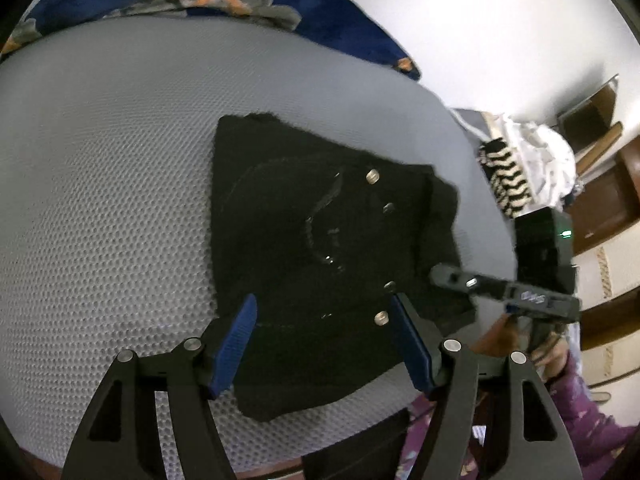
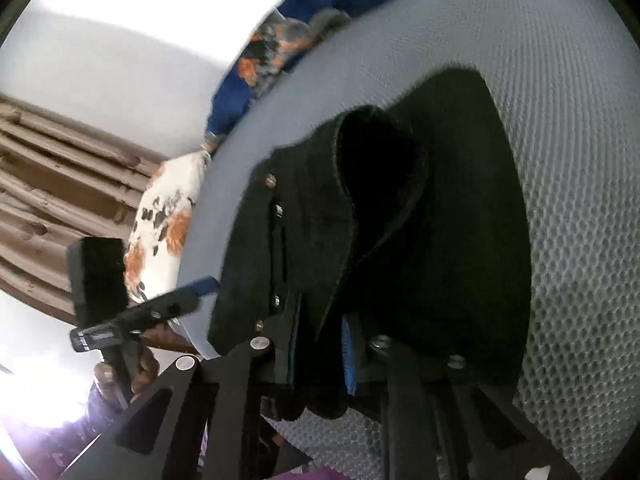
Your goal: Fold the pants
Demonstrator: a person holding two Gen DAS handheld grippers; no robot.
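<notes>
Pants (image 1: 320, 240) are lying on a grey bumpy mat (image 1: 100, 200), already folded into a small, thick, dark bundle. They are black, with little silver buttons (image 1: 373, 176) shining on the top layer. The cloth looks soft and heavy, and the layers are sitting one on another.

The right gripper (image 2: 320, 356) is pinching the near edge of the pants. Its blue pads (image 2: 349, 356) are squeezing close together with black cloth between them, so that edge is lifting up a bit. I think it is holding on so it can pull or flip that part over.

The left gripper (image 1: 324, 344) is hanging just over the near side of the pants. Its two blue fingers (image 1: 236, 344) are standing wide apart and are not holding anything. It looks like it is getting ready to grab the other side, so both hands can move the bundle together.
</notes>
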